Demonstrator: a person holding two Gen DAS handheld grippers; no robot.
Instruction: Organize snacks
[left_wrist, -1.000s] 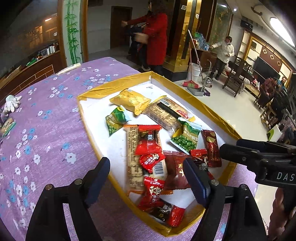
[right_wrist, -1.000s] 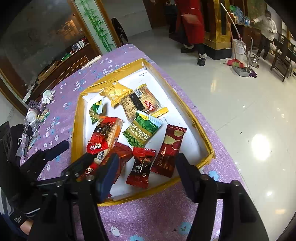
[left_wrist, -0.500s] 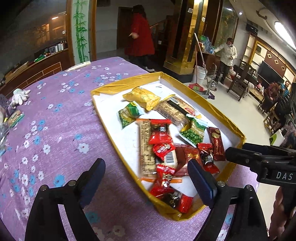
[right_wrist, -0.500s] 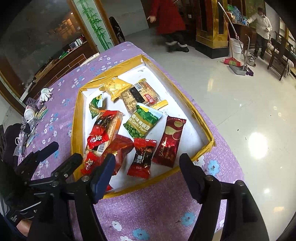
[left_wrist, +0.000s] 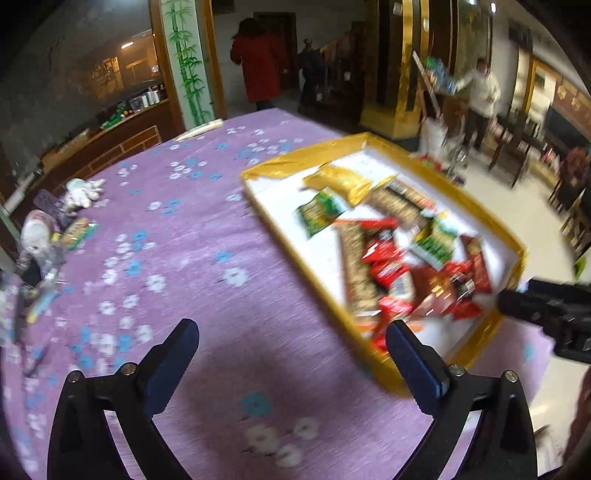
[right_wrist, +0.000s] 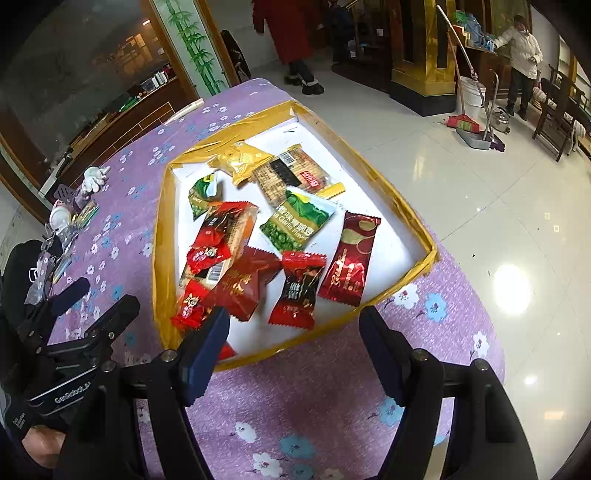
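A white tray with a yellow taped rim (right_wrist: 160, 258) (left_wrist: 295, 162) lies on the purple flowered tablecloth and holds several snack packets. Among them are a gold packet (right_wrist: 242, 160), a cracker packet (right_wrist: 291, 175), a green pea packet (right_wrist: 297, 221), a dark red bar (right_wrist: 349, 258) and a red candy (right_wrist: 297, 288). My right gripper (right_wrist: 293, 314) hangs open over the tray's near edge with nothing gripped. My left gripper (left_wrist: 291, 328) is over bare cloth to the left of the tray. Its jaws are opening with nothing between them. The left wrist view is blurred.
A white glove (left_wrist: 81, 190) and small clutter (left_wrist: 40, 240) sit at the table's far left. Just right of the tray the table ends above a shiny floor (right_wrist: 480, 206). A broom and dustpan (right_wrist: 469, 125) and people stand in the background.
The left gripper has swung left off the tray onto bare cloth, and its jaws have spread wider. The right gripper has drawn back slightly toward the tray's near edge. The person in red has walked away.
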